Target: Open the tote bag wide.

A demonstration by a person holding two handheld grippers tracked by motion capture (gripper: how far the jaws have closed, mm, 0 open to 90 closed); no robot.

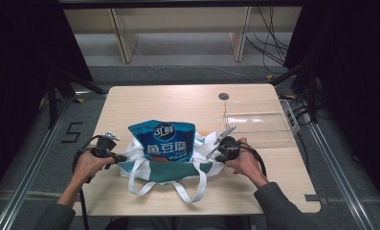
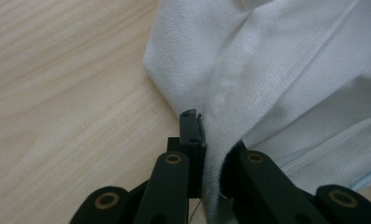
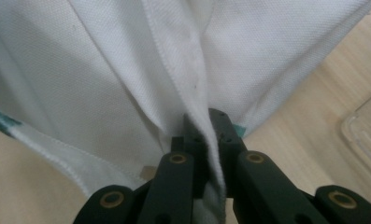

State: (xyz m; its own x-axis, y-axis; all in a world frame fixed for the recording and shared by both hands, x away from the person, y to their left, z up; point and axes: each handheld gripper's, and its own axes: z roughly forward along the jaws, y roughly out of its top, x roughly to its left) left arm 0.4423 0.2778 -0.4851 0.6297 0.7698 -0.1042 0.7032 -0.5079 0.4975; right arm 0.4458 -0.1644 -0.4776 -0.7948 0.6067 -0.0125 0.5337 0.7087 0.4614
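Work in hand: the person holds a white cloth bag [image 1: 164, 168] by its two side edges, with a blue pouch [image 1: 163, 140] standing in its mouth.
Left gripper [image 1: 115, 155]: its jaws pinch a fold of the bag's left edge; in the left gripper view the cloth seam [image 2: 216, 140] runs up between the black jaws, with almost no gap.
Right gripper [image 1: 215, 154]: its jaws are pressed on a fold of the right edge; in the right gripper view the white cloth [image 3: 206, 140] is clamped between them.
Key relation: the bag lies between the two grippers, and its long axis runs left to right across the table [image 1: 178, 100]. Each gripper is at one end of this axis, about equally near, so any pull or lift acts on both sides together.
Place of bag: at the near middle of the table, and its two white handles [image 1: 187, 189] lie loose toward the person.
Look of bag: white woven cloth with a dark green band and stitched seams, soft and wrinkled.
Look of pouch: blue, glossy, with large white print; it leans a little and sticks well out of the bag.
Beside: a clear tray [image 1: 262, 122] stands at the far right, apart from the bag.
Judgement: the pouch seems only partly inside; if the edges go slack, it may tip.
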